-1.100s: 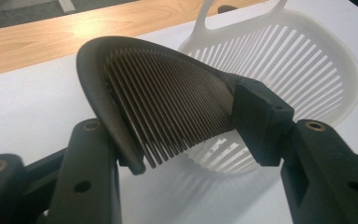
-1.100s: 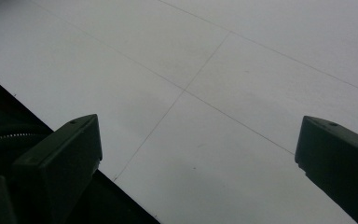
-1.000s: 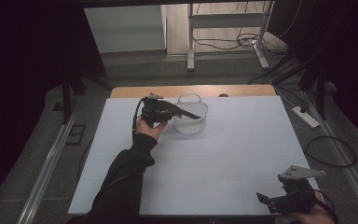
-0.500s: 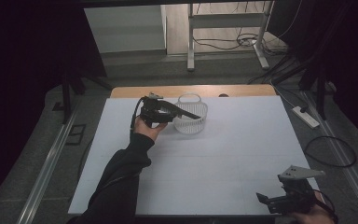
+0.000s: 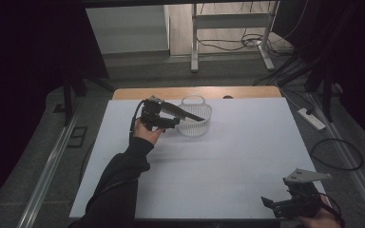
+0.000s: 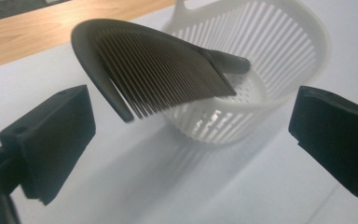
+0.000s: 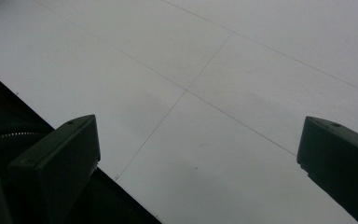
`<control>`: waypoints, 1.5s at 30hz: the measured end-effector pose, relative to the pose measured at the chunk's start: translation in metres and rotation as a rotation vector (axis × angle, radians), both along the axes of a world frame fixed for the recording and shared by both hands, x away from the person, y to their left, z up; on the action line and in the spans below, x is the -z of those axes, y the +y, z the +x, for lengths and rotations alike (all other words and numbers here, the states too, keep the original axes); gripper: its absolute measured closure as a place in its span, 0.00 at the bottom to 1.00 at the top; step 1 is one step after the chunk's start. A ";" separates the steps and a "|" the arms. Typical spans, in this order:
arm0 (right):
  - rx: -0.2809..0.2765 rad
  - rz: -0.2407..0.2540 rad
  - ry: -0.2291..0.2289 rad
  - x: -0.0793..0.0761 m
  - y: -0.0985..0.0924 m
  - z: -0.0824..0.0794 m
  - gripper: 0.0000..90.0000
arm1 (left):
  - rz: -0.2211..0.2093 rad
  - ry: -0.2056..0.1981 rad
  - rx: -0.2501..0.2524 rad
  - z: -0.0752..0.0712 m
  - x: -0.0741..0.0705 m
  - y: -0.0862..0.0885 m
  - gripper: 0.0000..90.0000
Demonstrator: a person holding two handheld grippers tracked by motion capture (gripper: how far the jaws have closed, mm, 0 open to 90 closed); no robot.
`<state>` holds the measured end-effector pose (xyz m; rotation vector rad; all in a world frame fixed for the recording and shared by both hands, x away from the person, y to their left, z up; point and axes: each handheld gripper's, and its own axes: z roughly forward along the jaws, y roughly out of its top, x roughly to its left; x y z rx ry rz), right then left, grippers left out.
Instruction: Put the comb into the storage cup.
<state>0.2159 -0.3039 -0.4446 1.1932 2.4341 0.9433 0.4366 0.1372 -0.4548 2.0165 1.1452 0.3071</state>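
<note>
Comb (image 6: pixel 168 70) rests across white basket (image 6: pixel 279 60) rim.

A white-topped table (image 5: pixel 209 161) carries the work, with a strip of bare wood along its far edge and faint seam lines crossing the white surface. A white slatted basket (image 5: pixel 195 124) stands directly on it near the far edge, left of centre, just short of the wooden strip
</note>
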 end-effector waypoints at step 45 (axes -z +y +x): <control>0.003 0.005 -0.007 -0.001 0.000 -0.001 0.00 | -0.004 -0.028 0.085 -0.048 0.003 0.025 0.00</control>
